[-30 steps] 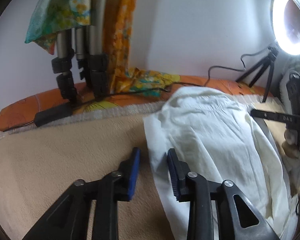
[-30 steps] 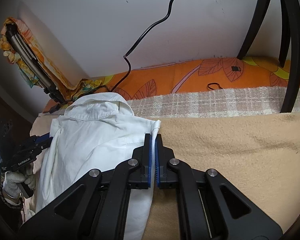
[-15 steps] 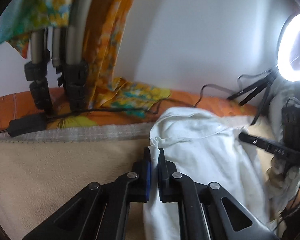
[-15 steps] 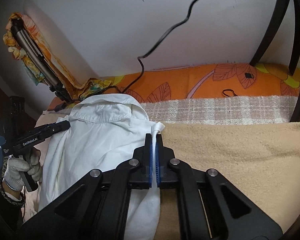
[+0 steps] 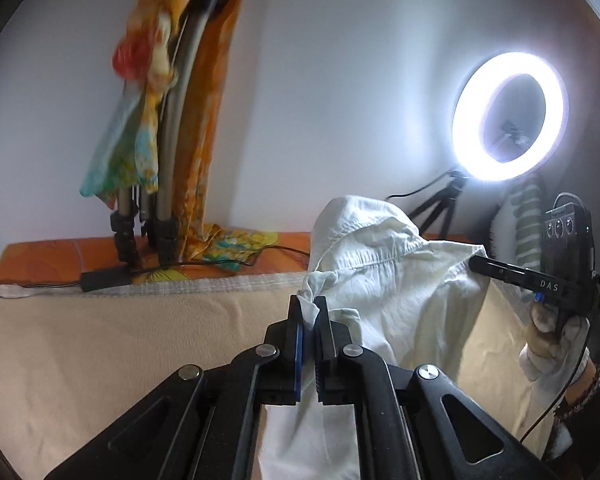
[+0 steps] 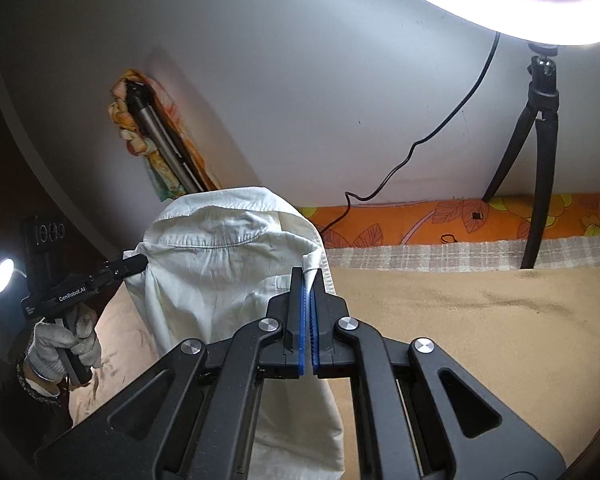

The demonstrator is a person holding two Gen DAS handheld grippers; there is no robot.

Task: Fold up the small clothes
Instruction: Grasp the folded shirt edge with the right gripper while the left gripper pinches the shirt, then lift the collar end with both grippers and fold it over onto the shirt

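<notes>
Here we have the white shirt (image 5: 384,280) hanging between our two grippers above the tan blanket (image 5: 100,344). The left gripper (image 5: 309,316) is clamped on one shoulder corner, the right gripper (image 6: 309,280) on the other. The cloth looks light, thin and limp, so it will likely sag and swing; pinching at the seamed shoulders, near the collar (image 6: 216,216), seems the firmest hold.
</notes>
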